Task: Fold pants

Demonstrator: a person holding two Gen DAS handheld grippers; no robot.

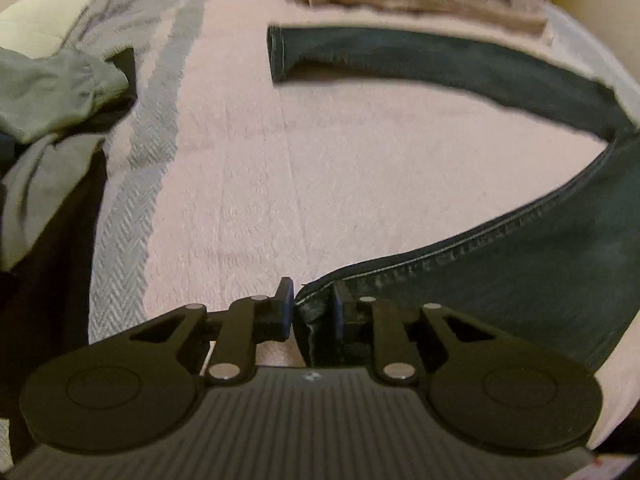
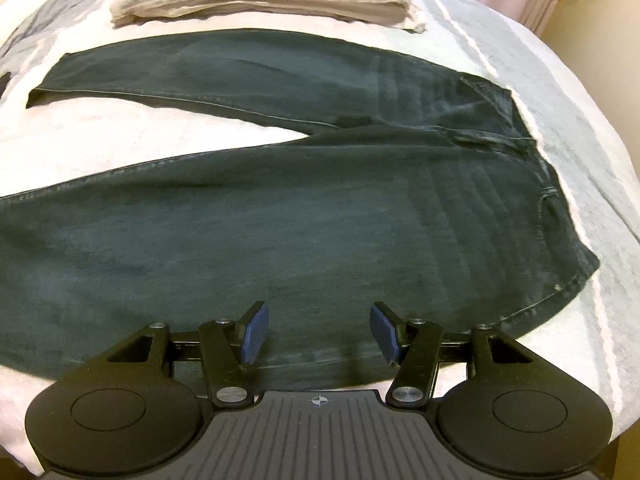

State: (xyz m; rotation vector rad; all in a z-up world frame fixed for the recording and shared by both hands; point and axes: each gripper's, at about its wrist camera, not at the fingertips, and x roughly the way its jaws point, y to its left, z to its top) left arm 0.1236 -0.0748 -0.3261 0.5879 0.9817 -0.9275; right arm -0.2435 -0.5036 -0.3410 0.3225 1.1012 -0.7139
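Pants [image 2: 320, 200] lie spread on the bed [image 1: 240, 160], legs apart, apparently unfolded. Left claw [image 1: 311, 312] pinches a hem; right claw [image 2: 318, 334] hovers wide.

Right gripper [image 2: 318, 332], fingers apart, above dark pants [image 2: 280, 220] on bed [image 2: 560, 100].

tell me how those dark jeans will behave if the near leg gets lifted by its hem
Probably floppy: the jeans lie flat and the left gripper, shut on the hem, has the leg curving limply behind it. Likely heavyish for cloth, judging by the thick stitched seams. They may drag across the textured bedspread rather than slide; the right gripper is open above them.
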